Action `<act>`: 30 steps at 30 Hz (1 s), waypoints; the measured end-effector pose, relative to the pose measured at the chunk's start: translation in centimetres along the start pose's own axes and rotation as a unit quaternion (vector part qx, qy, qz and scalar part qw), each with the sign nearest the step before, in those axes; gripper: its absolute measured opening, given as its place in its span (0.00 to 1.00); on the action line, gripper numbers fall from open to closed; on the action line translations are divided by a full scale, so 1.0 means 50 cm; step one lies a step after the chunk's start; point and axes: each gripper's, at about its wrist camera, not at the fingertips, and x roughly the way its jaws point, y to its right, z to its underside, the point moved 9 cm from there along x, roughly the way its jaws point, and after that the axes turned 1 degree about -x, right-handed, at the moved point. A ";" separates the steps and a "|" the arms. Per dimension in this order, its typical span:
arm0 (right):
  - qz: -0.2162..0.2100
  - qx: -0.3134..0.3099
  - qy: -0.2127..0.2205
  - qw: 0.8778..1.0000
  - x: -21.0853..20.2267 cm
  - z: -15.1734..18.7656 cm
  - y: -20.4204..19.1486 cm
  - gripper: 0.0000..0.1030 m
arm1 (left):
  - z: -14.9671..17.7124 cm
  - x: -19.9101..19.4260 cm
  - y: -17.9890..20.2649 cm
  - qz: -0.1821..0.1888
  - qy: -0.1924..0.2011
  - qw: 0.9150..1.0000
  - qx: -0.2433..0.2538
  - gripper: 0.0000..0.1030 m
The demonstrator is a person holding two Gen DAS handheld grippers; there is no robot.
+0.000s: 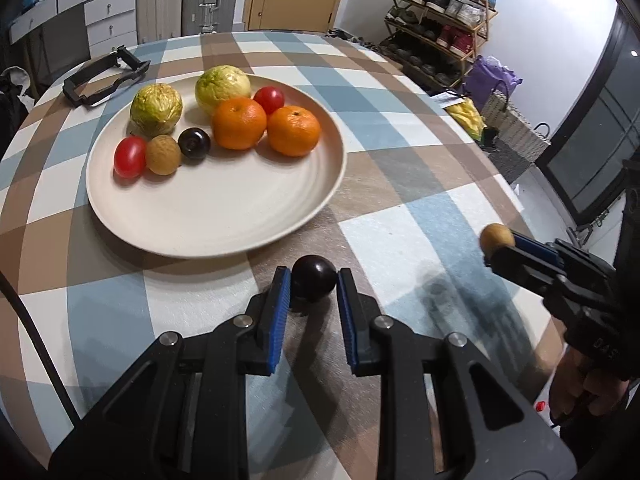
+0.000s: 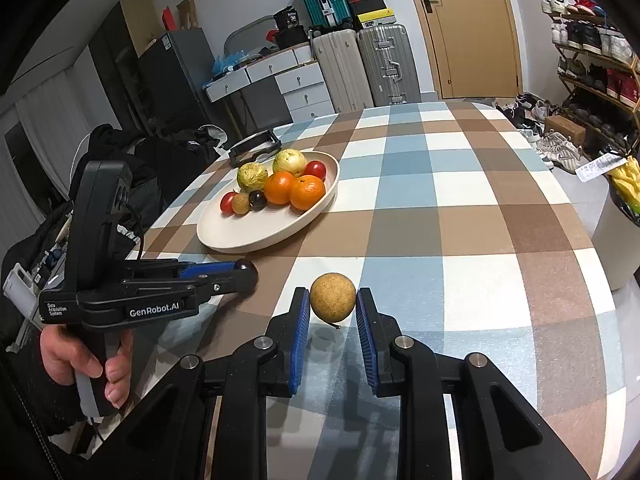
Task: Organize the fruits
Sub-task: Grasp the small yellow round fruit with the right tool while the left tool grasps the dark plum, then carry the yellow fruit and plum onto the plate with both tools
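My left gripper (image 1: 314,280) is shut on a dark purple round fruit (image 1: 314,284) that rests on the checked tablecloth, just in front of the cream plate (image 1: 220,216). On the plate lie two green guavas (image 1: 156,108), two oranges (image 1: 239,122), two red tomatoes (image 1: 130,156), a brown longan (image 1: 163,155) and another dark fruit (image 1: 194,142). My right gripper (image 2: 333,300) is shut on a brown longan (image 2: 333,298), held a little above the cloth, to the right of the plate (image 2: 248,236). In the right wrist view the left gripper (image 2: 244,270) lies low by the plate's near rim.
A black clamp frame (image 1: 104,76) lies on the table behind the plate. The table's round edge runs close on the right, with a shoe rack (image 1: 440,20) beyond. A person's hand (image 2: 86,364) grips the left handle. Dark clothing (image 2: 160,152) is piled left of the table.
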 end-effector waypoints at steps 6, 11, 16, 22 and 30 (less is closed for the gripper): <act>0.002 -0.004 -0.003 1.000 0.003 -0.006 -0.008 0.24 | -0.003 -0.046 0.003 0.025 0.022 0.999 -0.010 0.20; -0.014 -0.002 -0.002 1.000 0.011 -0.027 -0.026 0.24 | -0.027 -0.094 -0.027 0.029 0.049 0.998 -0.024 0.20; -0.057 0.003 0.006 0.998 0.027 -0.076 -0.063 0.24 | -0.065 -0.134 -0.081 0.024 0.077 0.996 -0.043 0.20; -0.079 -0.019 0.013 0.997 0.057 -0.151 -0.114 0.24 | -0.103 -0.155 -0.160 0.006 0.096 0.993 -0.067 0.20; -0.096 -0.028 -0.006 0.995 0.148 -0.248 -0.159 0.24 | -0.114 -0.114 -0.217 0.006 0.082 0.993 -0.088 0.20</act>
